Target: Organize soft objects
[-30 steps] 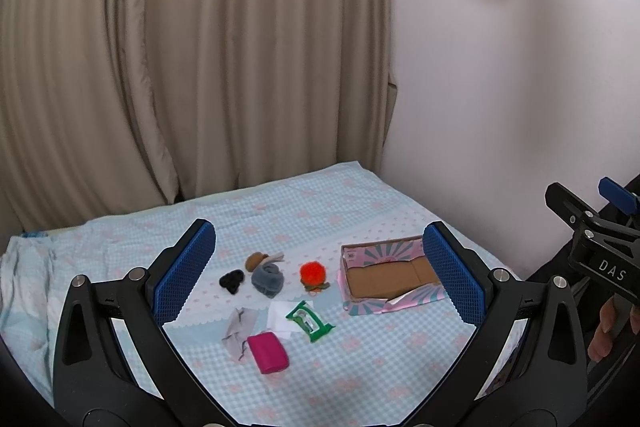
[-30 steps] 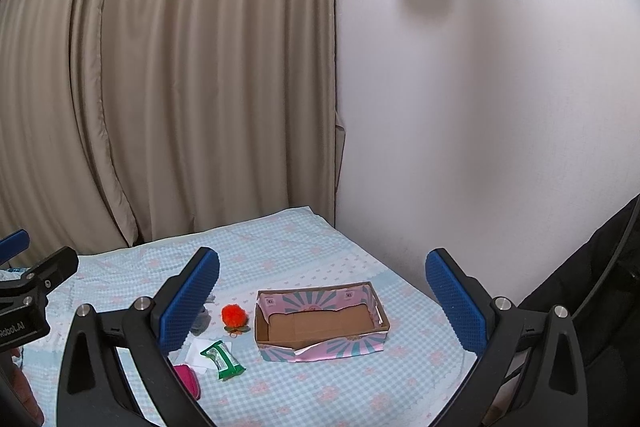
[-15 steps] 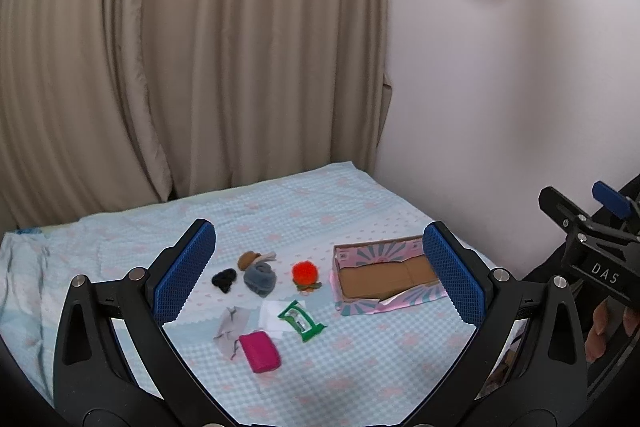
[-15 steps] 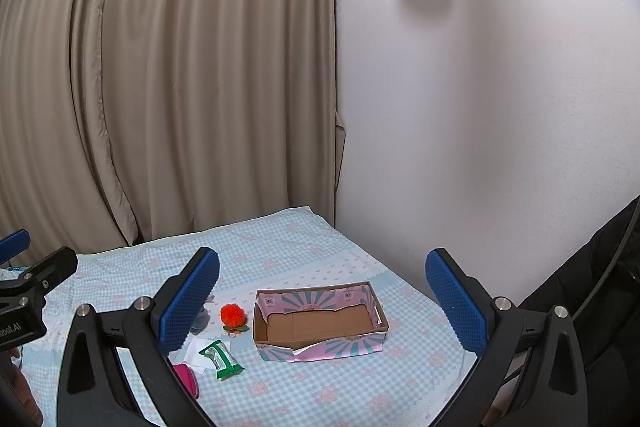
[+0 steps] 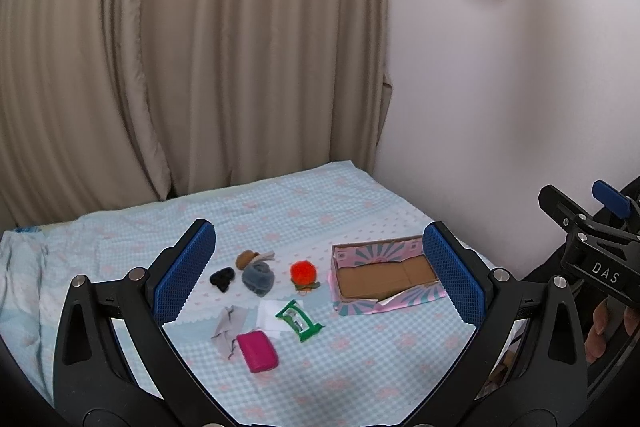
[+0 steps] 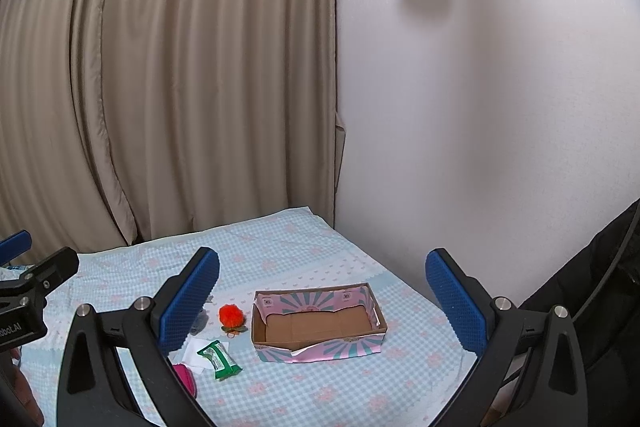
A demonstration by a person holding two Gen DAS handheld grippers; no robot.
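Small soft items lie on a blue checked bedsheet [image 5: 360, 367]: an orange pompom [image 5: 303, 271] [image 6: 231, 315], a grey bundle [image 5: 258, 277], a black piece [image 5: 222, 278], a brown piece [image 5: 246, 258], a magenta pouch [image 5: 257, 350] [image 6: 186, 378], a green packet [image 5: 299, 320] [image 6: 219, 354], a grey cloth [image 5: 228, 327] and white paper [image 5: 272, 311]. An empty pink cardboard box [image 5: 386, 273] [image 6: 320, 323] sits to their right. My left gripper [image 5: 318, 275] and right gripper [image 6: 322, 303] hover well above the bed, both open and holding nothing.
Beige curtains [image 5: 180, 67] hang behind the bed, and a white wall [image 6: 480, 107] bounds it on the right. The right gripper's body shows at the right edge of the left wrist view, with a person's fingers [image 5: 600, 323] on its handle.
The left wrist view has shifted slightly, so the items and box sit a little lower and further left. The right view is nearly unchanged. Both grippers stay open.
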